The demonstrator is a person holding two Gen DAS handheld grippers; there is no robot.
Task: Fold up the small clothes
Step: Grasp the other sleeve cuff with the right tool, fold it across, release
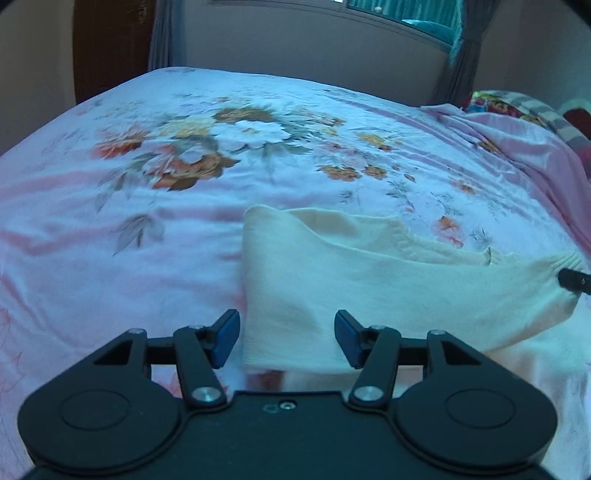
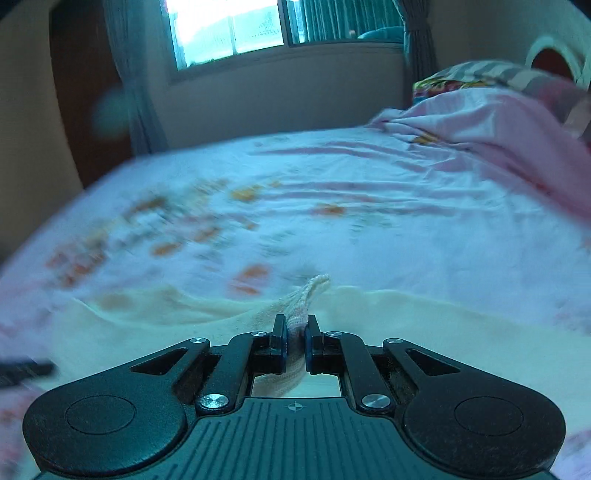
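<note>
A small cream knit garment [image 1: 332, 273] lies on the floral bed sheet [image 1: 184, 147], partly folded, with a ribbed hem nearest me. My left gripper [image 1: 287, 338] is open, its blue pads on either side of the garment's near hem, just above it. My right gripper [image 2: 295, 341] is shut on a ribbed cream edge of the garment [image 2: 295, 306] and holds it lifted off the sheet; the cloth [image 2: 147, 325] spreads out left and right below. The right gripper's tip [image 1: 574, 281] shows at the garment's right end in the left wrist view.
The bed [image 2: 369, 229] fills both views. A bunched pink blanket [image 2: 498, 125] and colourful pillows [image 1: 517, 107] lie at the far right. A wall, a window [image 2: 229, 29] and curtains stand behind the bed.
</note>
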